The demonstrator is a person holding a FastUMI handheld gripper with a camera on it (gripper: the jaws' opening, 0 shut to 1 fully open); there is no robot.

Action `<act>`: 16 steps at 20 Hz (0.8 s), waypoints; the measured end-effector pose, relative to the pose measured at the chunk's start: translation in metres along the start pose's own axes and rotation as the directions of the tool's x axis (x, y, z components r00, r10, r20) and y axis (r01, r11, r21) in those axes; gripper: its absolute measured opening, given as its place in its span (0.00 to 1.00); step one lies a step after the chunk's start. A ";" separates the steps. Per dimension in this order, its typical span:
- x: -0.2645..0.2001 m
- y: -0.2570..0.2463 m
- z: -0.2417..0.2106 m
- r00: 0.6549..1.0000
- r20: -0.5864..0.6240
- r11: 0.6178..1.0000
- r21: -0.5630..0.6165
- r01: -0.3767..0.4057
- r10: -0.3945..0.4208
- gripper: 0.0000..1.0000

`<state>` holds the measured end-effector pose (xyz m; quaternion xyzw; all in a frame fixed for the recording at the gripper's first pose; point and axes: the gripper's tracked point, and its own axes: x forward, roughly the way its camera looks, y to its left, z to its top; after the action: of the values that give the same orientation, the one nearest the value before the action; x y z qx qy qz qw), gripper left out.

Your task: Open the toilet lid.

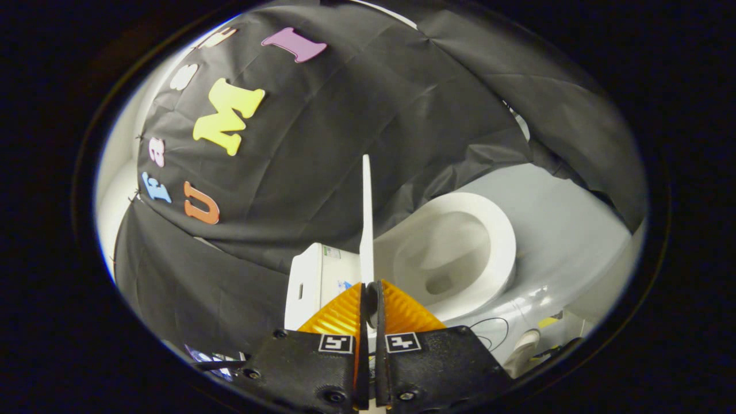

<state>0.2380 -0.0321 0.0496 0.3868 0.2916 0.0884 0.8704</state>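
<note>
The white toilet lid (366,218) is seen edge-on as a thin blade rising straight ahead of the fingers. My gripper (368,293) is shut on the lid's near edge, both fingers pressing its two faces. To the right of the lid the open white toilet seat and bowl (454,253) lie uncovered. To the left of the lid sits the white tank (313,279), with a small label on it.
The black cloth booth wall (322,161) hangs close behind the toilet and drapes over its far side. Pale grey floor (563,230) spreads beyond the bowl. A thin black cable (494,330) and a shoe (526,345) lie on the floor near the toilet's base.
</note>
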 end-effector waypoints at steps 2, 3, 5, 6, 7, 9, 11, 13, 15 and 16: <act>0.000 0.008 -0.002 1.000 -0.003 1.000 -0.020 0.001 -0.001 0.08; -0.001 0.013 -0.004 1.000 -0.003 0.999 -0.035 0.003 -0.003 0.08; -0.001 0.022 -0.004 1.000 -0.004 0.999 -0.053 0.002 -0.002 0.08; 0.000 0.024 -0.005 1.000 -0.004 0.998 -0.056 0.002 -0.003 0.08; 0.000 0.027 -0.005 1.000 -0.005 0.998 -0.061 0.004 -0.005 0.08; -0.001 0.030 -0.005 1.000 -0.004 0.998 -0.064 0.009 -0.009 0.08; -0.001 0.035 -0.007 1.000 -0.004 0.998 -0.066 0.009 -0.010 0.08; 0.000 0.040 -0.009 1.000 -0.006 0.997 -0.077 0.010 -0.010 0.08; 0.000 0.047 -0.009 1.000 -0.008 0.996 -0.090 0.012 -0.012 0.08; 0.000 0.051 -0.010 1.000 -0.008 0.995 -0.098 0.014 -0.015 0.08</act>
<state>0.2361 0.0086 0.0812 0.3410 0.2934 0.0979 0.8877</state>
